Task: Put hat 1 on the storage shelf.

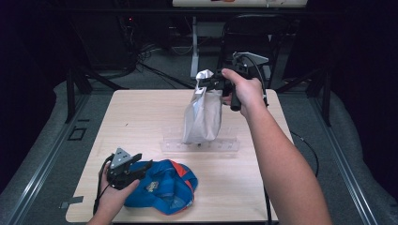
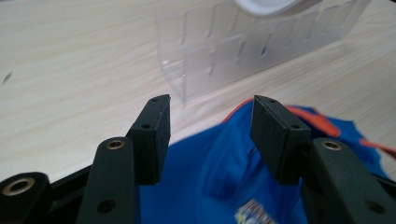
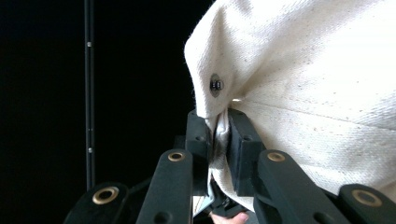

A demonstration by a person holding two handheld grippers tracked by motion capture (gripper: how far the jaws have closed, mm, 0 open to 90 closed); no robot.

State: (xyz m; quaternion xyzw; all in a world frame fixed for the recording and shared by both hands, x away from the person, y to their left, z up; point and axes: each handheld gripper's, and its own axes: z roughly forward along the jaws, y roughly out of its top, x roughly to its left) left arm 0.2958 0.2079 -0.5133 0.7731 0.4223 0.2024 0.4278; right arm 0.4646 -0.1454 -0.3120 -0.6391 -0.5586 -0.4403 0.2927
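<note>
The white cap (image 1: 202,115) hangs from the right gripper (image 1: 212,84) above the counter (image 1: 141,122), toward twelve o'clock of its middle, its lower edge down at the clear plastic rack (image 1: 199,145) that stands across the counter's centre. In the right gripper view the jaws are clamped together on a fold of the cream cloth just under a small metal eyelet (image 3: 215,85), with the rest of the cap (image 3: 317,93) swelling out to three o'clock. The right hand (image 1: 246,91) grips the handle at the one o'clock side of the cap.

The blue cap (image 1: 164,185) with orange trim lies flat on the counter at about seven o'clock, near the front edge. The left gripper (image 1: 136,171) rests at its nine o'clock edge, held by the left hand (image 1: 112,197). In the left gripper view its jaws stand well apart over the blue cloth (image 2: 210,172), pinching nothing, and the rack (image 2: 252,51) lies beyond them at twelve o'clock.
</note>
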